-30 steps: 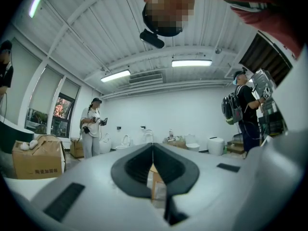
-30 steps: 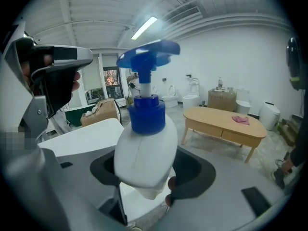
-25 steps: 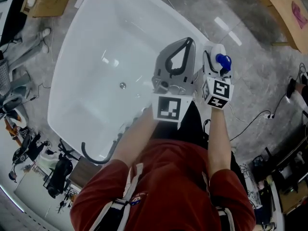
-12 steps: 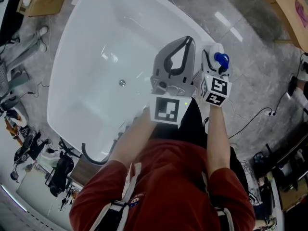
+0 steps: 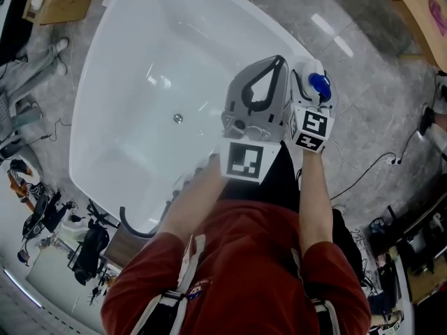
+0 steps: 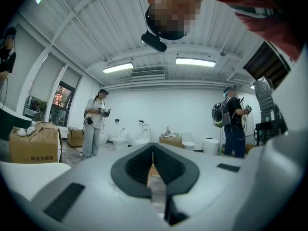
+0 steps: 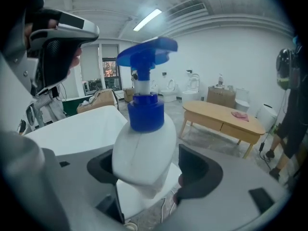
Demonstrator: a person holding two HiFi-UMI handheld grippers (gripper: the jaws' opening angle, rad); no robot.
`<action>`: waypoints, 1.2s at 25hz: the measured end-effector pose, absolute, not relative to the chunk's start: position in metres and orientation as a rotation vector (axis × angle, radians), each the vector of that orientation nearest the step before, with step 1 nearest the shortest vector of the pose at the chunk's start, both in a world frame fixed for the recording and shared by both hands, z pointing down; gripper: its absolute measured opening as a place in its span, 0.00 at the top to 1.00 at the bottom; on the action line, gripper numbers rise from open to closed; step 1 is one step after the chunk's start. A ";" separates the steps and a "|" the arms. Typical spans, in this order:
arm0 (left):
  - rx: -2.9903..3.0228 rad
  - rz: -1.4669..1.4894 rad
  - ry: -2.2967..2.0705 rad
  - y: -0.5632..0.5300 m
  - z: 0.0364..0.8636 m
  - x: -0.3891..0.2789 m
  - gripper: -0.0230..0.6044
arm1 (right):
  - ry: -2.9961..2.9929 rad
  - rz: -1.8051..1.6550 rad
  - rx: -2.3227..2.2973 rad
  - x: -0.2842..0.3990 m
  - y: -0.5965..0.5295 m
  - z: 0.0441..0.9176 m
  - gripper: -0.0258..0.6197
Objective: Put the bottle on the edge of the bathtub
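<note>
The right gripper (image 7: 150,172) has the bottle (image 7: 144,148) between its 2 jaws, and those jaws are opening. In the right gripper view a clear gap shows between the bottle's white body and the jaw on the right, while on the other side the bottle hides the pad, so contact there cannot be told. The squeeze looks to be released, most likely because the bottle's base has reached the white strip of rim (image 7: 139,198) seen just beneath it. The bottle stands nearly upright with its blue pump (image 7: 147,57) on top. That suits leaving it on a narrow ledge, where a lean could send it into the bathtub (image 5: 140,117) or onto the grey floor (image 5: 377,117). From the head view, this gripper sits over the tub's right-hand edge, close to the person, so the placing step looks almost done. What remains is probably to draw the jaws back without brushing the bottle. The left gripper (image 6: 153,165) is clenched with its 2 jaws together and nothing between them. It is held just beside the right one, over the tub, and takes no part in the placing.
</note>
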State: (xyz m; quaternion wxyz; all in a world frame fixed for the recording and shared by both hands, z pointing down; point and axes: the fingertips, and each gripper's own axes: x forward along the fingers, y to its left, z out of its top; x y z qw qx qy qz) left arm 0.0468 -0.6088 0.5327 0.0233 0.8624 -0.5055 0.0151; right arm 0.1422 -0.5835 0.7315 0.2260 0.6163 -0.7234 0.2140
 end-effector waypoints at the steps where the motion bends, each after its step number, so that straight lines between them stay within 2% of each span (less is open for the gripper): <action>1: 2.671 0.052 -1.561 -0.608 0.534 0.047 0.94 | -1.996 0.593 1.699 0.142 -0.584 0.732 0.44; 20: 2.692 0.026 -1.598 -0.591 0.500 0.049 0.94 | -2.103 0.517 1.715 0.138 -0.576 0.675 0.40; 27: 2.730 0.176 -1.656 -0.582 0.487 0.045 0.94 | -2.172 0.439 1.673 0.131 -0.561 0.636 0.39; 30: 2.724 0.140 -1.702 -0.580 0.471 0.041 0.94 | -2.193 0.410 1.685 0.133 -0.558 0.614 0.39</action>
